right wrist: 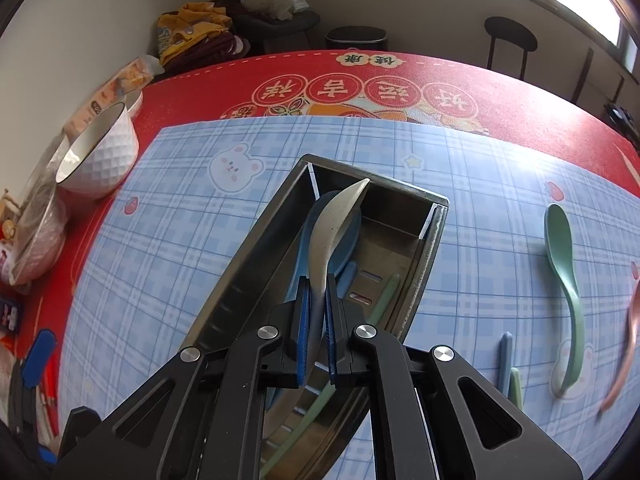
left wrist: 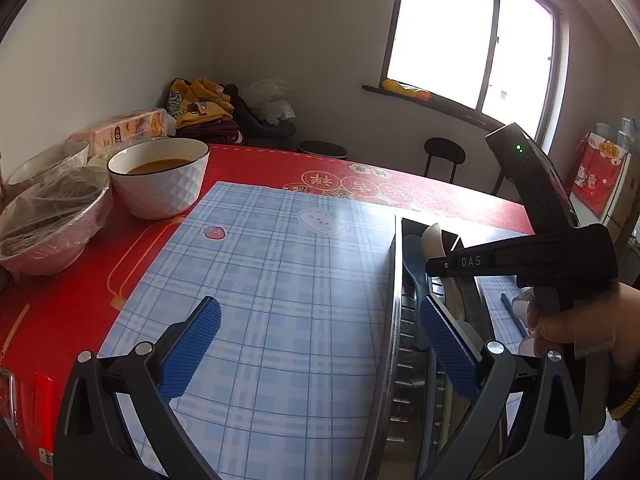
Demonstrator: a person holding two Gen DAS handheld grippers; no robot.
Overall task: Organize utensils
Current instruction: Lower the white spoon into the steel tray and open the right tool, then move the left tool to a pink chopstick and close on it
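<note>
A long metal utensil tray [right wrist: 260, 248] lies on the blue plaid mat [right wrist: 160, 260]. My right gripper [right wrist: 318, 292] is shut on a white spoon [right wrist: 332, 228] by its handle and holds its bowl over the tray's far end, above a blue spoon [right wrist: 350, 240] lying inside. A green chopstick [right wrist: 384, 296] also lies in the tray. A green spoon [right wrist: 566, 280], a blue and a green chopstick [right wrist: 506, 360] and a blurred pink utensil [right wrist: 628, 344] lie on the mat to the right. My left gripper [left wrist: 320, 332] is open and empty beside the tray [left wrist: 394, 320], low over the mat.
A white bowl of brown liquid [left wrist: 160, 180] and two film-covered bowls [left wrist: 48, 220] stand at the left on the red tablecloth [left wrist: 260, 164], with a tissue pack [left wrist: 124, 128] behind. Stools [left wrist: 444, 156] and a window [left wrist: 472, 32] lie beyond the table.
</note>
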